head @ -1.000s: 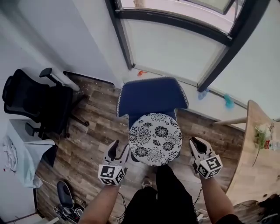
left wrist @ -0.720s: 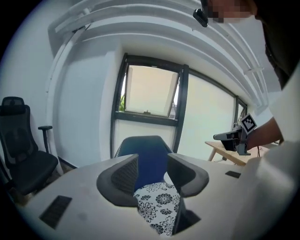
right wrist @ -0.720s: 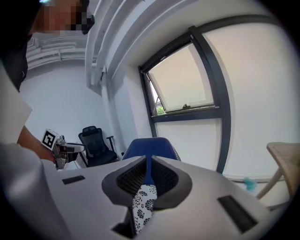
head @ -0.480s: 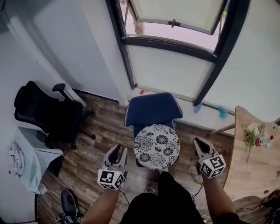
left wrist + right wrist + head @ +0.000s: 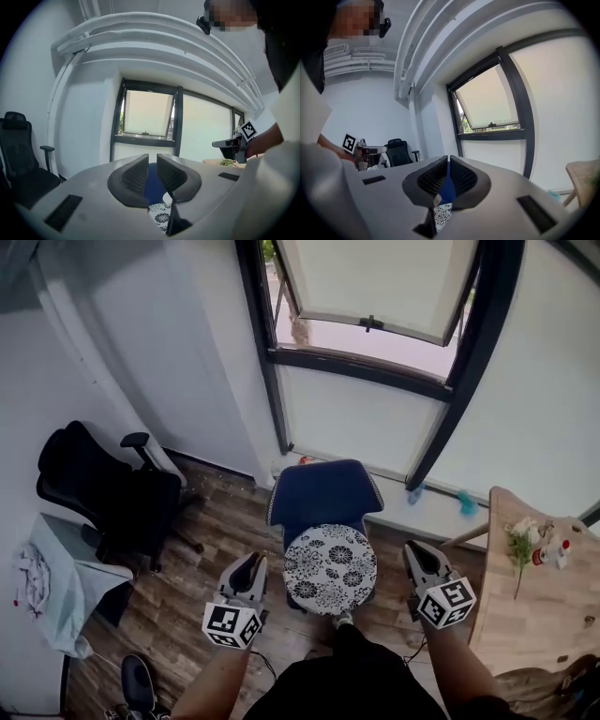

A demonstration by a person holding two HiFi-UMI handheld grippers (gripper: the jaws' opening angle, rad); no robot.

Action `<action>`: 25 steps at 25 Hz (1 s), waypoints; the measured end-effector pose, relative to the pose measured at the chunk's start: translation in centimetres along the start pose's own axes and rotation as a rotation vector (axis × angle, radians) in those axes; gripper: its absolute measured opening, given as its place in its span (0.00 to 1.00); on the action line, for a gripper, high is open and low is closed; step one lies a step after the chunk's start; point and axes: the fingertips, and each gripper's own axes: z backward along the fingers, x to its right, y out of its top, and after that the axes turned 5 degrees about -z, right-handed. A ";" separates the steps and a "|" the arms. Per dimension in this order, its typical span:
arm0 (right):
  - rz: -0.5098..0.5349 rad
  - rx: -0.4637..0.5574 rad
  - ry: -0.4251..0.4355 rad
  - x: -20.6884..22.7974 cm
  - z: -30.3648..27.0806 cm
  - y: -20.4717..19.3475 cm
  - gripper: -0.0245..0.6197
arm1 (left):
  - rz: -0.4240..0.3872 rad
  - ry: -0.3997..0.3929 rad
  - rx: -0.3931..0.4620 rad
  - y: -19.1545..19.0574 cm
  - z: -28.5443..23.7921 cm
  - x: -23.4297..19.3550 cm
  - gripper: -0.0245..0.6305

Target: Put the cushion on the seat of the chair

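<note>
A round black-and-white flowered cushion [image 5: 330,568] lies on the seat of the blue chair [image 5: 323,491] under the window. My left gripper [image 5: 249,566] hangs to the cushion's left and my right gripper [image 5: 415,555] to its right, both clear of it. Each is shut with nothing between its jaws. In the left gripper view the left gripper [image 5: 153,157] points above the chair [image 5: 153,188], with a sliver of cushion [image 5: 161,218] below. The right gripper [image 5: 448,159] likewise shows the chair [image 5: 448,190] and the cushion [image 5: 440,213] low between its jaws.
A black office chair [image 5: 101,486] stands at the left by the white wall. A wooden table [image 5: 534,606] with a flower stem [image 5: 518,545] is at the right. A pale covered surface [image 5: 58,589] sits at far left. The floor is wood planks [image 5: 211,521].
The head view has pulled back and up, so chair and cushion look smaller. The left gripper's jaws have closed from a wide gap to a narrow slit. Both grippers now aim higher.
</note>
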 end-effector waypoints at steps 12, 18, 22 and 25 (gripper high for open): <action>0.058 0.028 0.012 -1.3 -0.7 3.2 0.08 | -0.030 0.042 0.002 1.9 0.3 -1.3 0.04; 0.056 0.026 0.013 -1.2 -0.4 3.0 0.08 | -0.040 0.032 0.007 2.2 -0.4 -0.6 0.04; 0.052 0.027 0.007 -1.0 -0.1 2.8 0.08 | -0.041 0.023 0.012 2.5 -0.7 -0.3 0.04; 0.048 0.030 0.001 -0.8 0.1 2.8 0.08 | -0.045 0.016 0.013 2.6 -0.9 -0.1 0.04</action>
